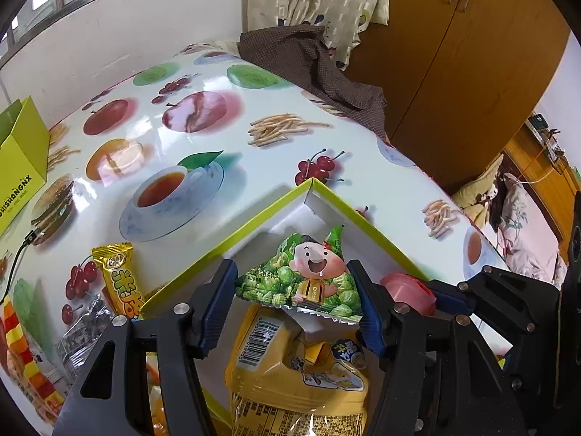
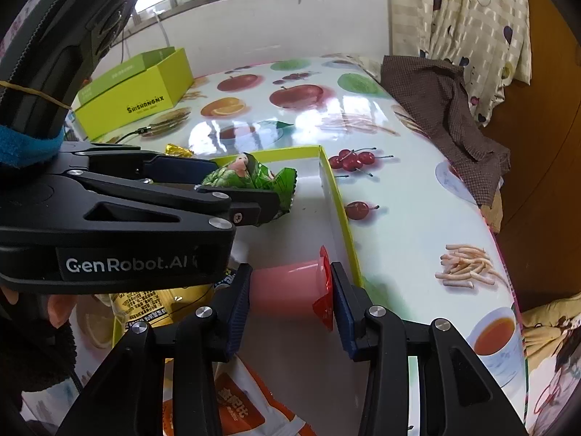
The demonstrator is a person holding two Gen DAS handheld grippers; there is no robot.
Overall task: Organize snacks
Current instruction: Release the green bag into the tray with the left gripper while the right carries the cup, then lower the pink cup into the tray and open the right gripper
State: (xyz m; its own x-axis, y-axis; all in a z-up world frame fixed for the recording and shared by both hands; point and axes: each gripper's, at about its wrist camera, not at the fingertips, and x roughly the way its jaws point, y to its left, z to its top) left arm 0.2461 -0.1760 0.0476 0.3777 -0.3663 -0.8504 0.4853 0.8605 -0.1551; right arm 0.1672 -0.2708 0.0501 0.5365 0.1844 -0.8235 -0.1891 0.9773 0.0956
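Note:
My left gripper (image 1: pixel 296 290) is shut on a green pea snack packet (image 1: pixel 305 276) and holds it over the open white box with lime-green rim (image 1: pixel 261 214). The packet also shows in the right wrist view (image 2: pixel 254 178). A yellow snack bag (image 1: pixel 290 374) lies in the box below it. My right gripper (image 2: pixel 290 290) is shut on a pink jelly cup with a red lid (image 2: pixel 287 287), held on its side inside the box (image 2: pixel 339 196), next to the right wall. The cup shows in the left wrist view (image 1: pixel 406 287).
A yellow candy bar (image 1: pixel 118 276), a clear dark-filled packet (image 1: pixel 83 330) and a red-yellow checked packet (image 1: pixel 25 359) lie left of the box. An orange packet (image 2: pixel 236 403) lies below the right gripper. A lime-green box lid (image 2: pixel 134 91) stands at the back left. A brown cloth (image 2: pixel 446 109) drapes the table's right edge.

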